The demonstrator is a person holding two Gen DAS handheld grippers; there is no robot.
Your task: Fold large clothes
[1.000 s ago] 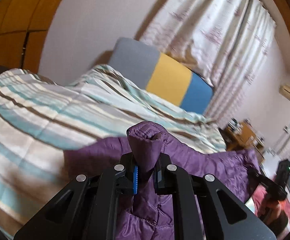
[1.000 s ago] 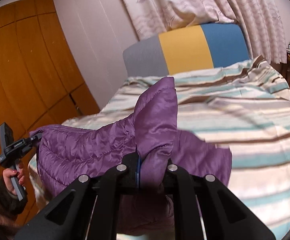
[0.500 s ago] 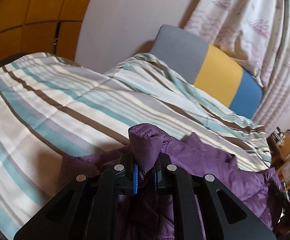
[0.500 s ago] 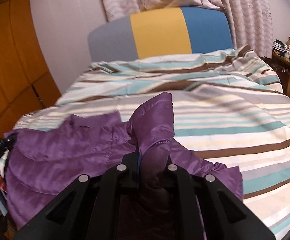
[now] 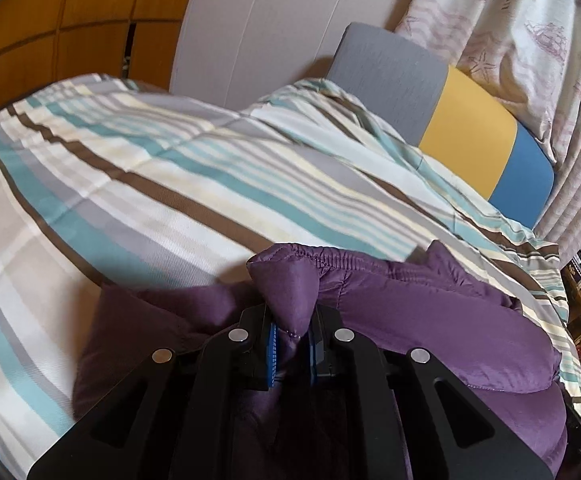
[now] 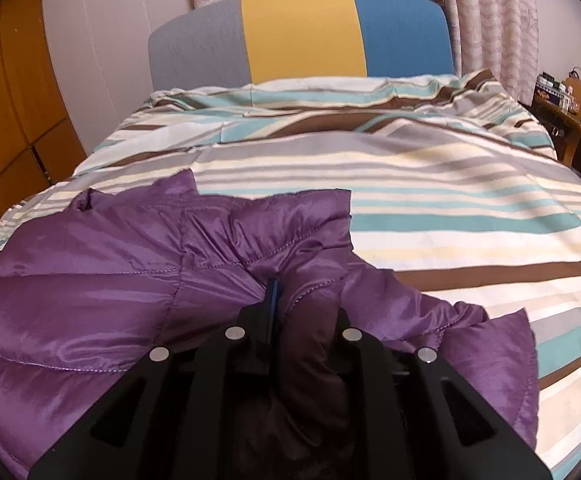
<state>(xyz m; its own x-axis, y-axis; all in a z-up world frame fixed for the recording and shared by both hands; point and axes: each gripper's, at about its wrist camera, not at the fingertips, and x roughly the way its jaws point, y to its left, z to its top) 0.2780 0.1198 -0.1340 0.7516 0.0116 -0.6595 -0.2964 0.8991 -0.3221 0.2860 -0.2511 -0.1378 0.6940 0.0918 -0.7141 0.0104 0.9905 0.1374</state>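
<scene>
My left gripper [image 5: 292, 344] and right gripper [image 6: 304, 320] each pinch the quilted purple puffer jacket [image 6: 130, 280] over the striped bed [image 6: 450, 200] ahead; slick fabric may slip free.

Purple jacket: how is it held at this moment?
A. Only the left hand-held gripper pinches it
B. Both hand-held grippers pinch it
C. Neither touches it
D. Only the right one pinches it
B: the left hand-held gripper and the right hand-held gripper each have a fold of the purple jacket bunched between their fingers, over the striped bedspread.
</scene>
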